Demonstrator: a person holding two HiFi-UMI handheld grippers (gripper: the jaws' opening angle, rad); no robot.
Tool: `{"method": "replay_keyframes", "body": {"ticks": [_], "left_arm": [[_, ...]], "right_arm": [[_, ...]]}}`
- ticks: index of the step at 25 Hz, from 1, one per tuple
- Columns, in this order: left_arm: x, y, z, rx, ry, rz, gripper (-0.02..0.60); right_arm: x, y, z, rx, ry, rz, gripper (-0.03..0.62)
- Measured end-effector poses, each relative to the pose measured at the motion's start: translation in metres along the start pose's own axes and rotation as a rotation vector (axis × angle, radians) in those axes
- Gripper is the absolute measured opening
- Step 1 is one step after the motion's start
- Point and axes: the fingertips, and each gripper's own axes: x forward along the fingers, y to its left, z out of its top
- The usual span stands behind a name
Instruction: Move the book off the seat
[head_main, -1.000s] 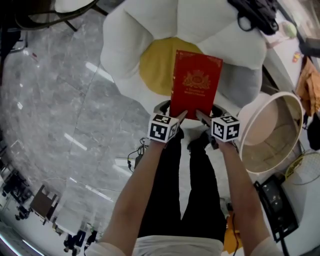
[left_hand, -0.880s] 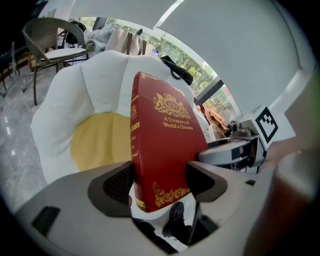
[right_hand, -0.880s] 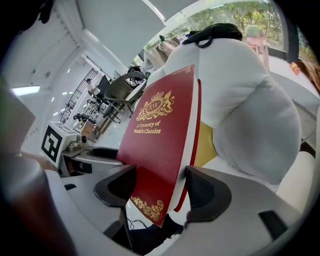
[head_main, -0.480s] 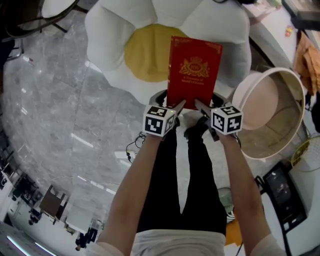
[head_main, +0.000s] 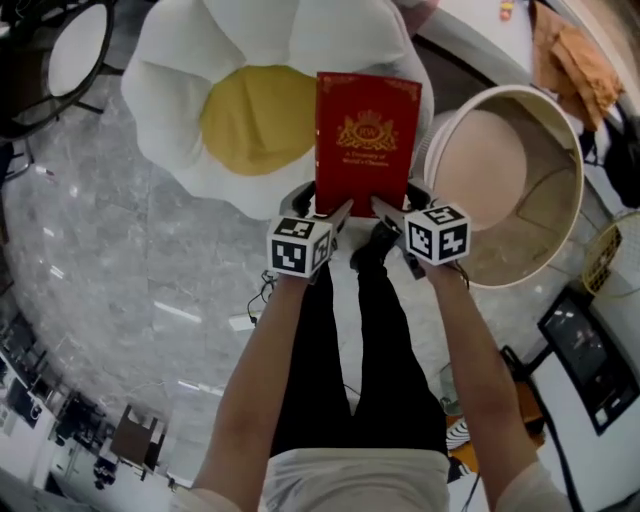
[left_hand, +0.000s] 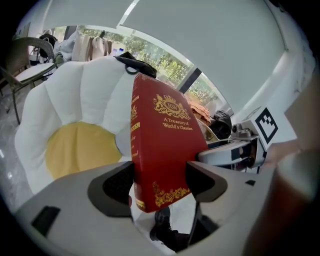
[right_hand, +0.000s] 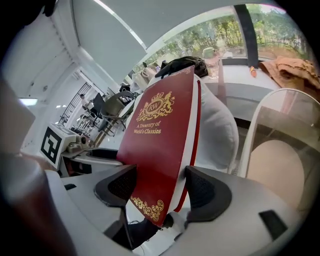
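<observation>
A red hardback book with gold print is held in the air by its near corners. My left gripper is shut on the book's near-left corner. My right gripper is shut on its near-right corner. The book hangs over the right edge of the white flower-shaped seat with a yellow centre. In the left gripper view the seat stands behind the book's spine. The right gripper view shows the cover tilted, with the seat's white petal behind it.
A round pale tub chair stands right of the seat, also visible as the tub chair. A person's black trousers and shoes are below the book. A black device lies on the floor at right. Grey marble floor spreads to the left.
Both grippers hold the book as before. The seat has slid left and up in the head view, so the book now hangs nearer the seat's right edge and the tub chair.
</observation>
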Motion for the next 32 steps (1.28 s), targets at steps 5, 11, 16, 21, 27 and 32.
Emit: {"method": "replay_keyframes", "body": {"ticks": [5, 11, 16, 21, 27, 32], "left_arm": [[0.007, -0.031, 0.005, 0.037, 0.022, -0.015, 0.328], [0.027, -0.074, 0.021, 0.136, 0.05, -0.045, 0.328], [0.058, -0.109, 0.029, 0.18, 0.065, -0.081, 0.328], [0.087, -0.141, 0.028, 0.233, 0.095, -0.105, 0.328], [0.119, -0.178, 0.029, 0.281, 0.127, -0.138, 0.328], [0.143, -0.202, 0.027, 0.297, 0.155, -0.176, 0.329]], "right_arm": [[-0.028, -0.017, -0.006, 0.047, -0.023, -0.01, 0.322], [-0.063, -0.049, -0.008, 0.122, -0.074, -0.029, 0.322], [-0.088, -0.087, -0.011, 0.164, -0.118, -0.065, 0.322], [-0.108, -0.122, -0.025, 0.23, -0.155, -0.086, 0.322], [-0.13, -0.16, -0.038, 0.316, -0.199, -0.11, 0.322], [-0.146, -0.187, -0.049, 0.362, -0.223, -0.14, 0.322]]}}
